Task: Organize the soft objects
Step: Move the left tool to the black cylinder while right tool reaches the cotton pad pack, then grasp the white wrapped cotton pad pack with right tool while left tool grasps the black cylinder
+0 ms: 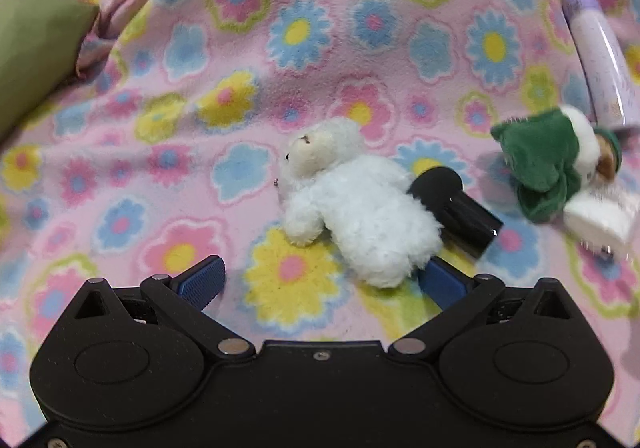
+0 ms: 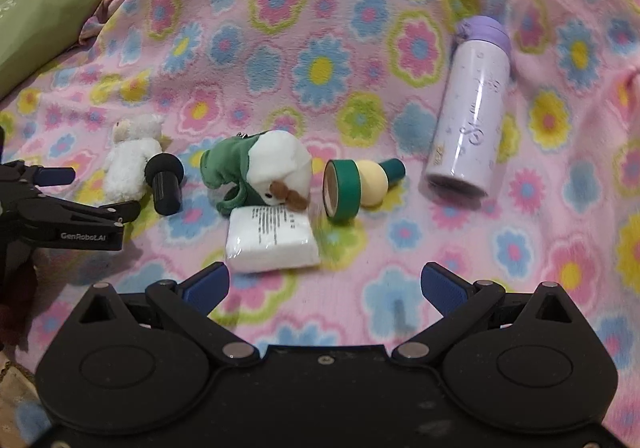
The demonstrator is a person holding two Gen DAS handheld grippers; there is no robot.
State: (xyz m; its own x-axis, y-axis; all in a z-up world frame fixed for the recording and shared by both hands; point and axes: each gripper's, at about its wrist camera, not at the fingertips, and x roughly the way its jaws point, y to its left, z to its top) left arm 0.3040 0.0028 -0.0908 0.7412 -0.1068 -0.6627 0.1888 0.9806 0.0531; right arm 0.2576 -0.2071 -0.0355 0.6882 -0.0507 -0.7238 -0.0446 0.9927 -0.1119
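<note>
We list a floral blanket (image 2: 304, 60) spread under every item; what it covers we cannot tell.

Soft items:
- Lamb (image 1: 352, 200): white plush, lying on its side on the blanket, just ahead of our left gripper (image 1: 324, 280) and partly between its blue pads. The right pad is half hidden behind the lamb's rear.
- Green plush (image 2: 256, 168): green and white with a brown tuft, lying near the middle of the blanket, touching the tissue pack.
- Tissue pack (image 2: 272, 240): white, wrapped, flat on the blanket just ahead of our right gripper (image 2: 324, 288).
- Green cushion (image 2: 36, 20): at the far left edge, off the blanket.

Hard items:
- Black cylinder (image 2: 164, 180): a round-headed piece lying against the lamb's back.
- Tape roll (image 2: 340, 188): green, standing on edge, touching a cream and green knob (image 2: 380, 180) at its right.
- Bottle (image 2: 468, 108): lilac, cap on, lying on its side well to the right. We cannot see its contents.

Grippers:
- Left: jaws spread wide, gripping nothing, low over the blanket with the lamb at its right pad.
- Right: jaws spread wide, gripping nothing, with bare blanket between its pads.
</note>
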